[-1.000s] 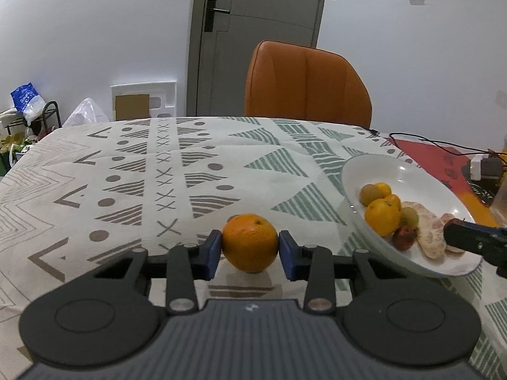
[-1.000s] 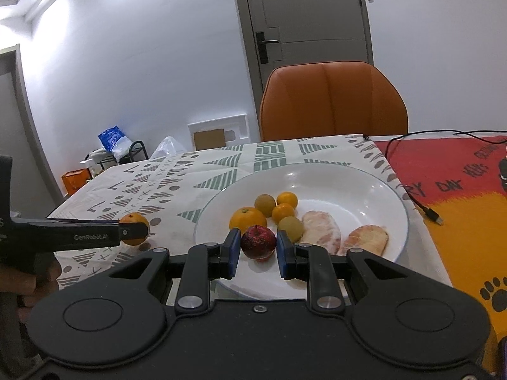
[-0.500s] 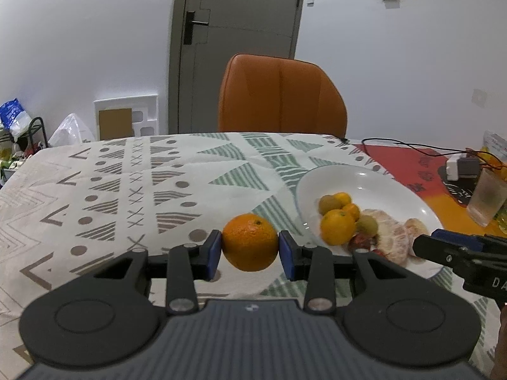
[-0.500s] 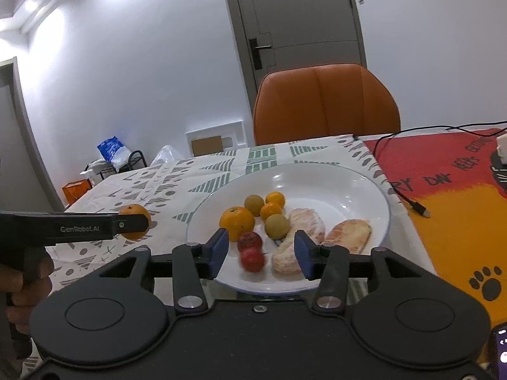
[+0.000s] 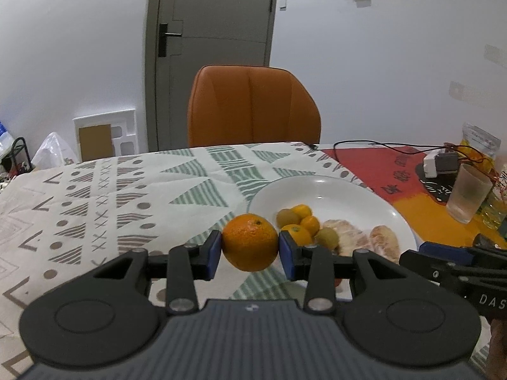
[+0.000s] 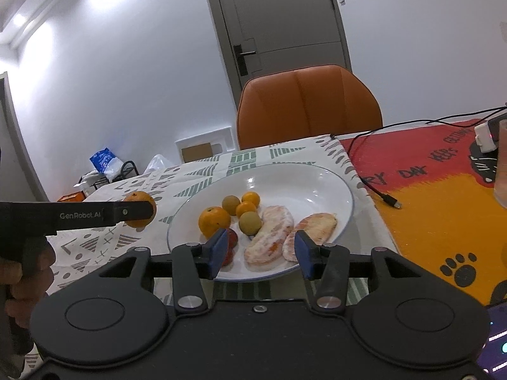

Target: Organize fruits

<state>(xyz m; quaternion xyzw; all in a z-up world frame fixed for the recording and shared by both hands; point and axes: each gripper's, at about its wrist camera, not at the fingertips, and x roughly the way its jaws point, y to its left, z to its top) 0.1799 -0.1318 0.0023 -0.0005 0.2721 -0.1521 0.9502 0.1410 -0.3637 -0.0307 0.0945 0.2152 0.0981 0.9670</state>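
My left gripper [image 5: 249,251] clamps an orange [image 5: 250,242] between its blue pads, lifted above the tablecloth [image 5: 126,196] beside the white plate [image 6: 304,186]. My right gripper [image 6: 258,250], jaws just parted, hangs empty over the plate's fruit.

Dim, even indoor light; bright ceiling glow upper left in right view; glare spots on white plate [image 6: 317,177]; strong fisheye bending, dark corners; sharp focus.
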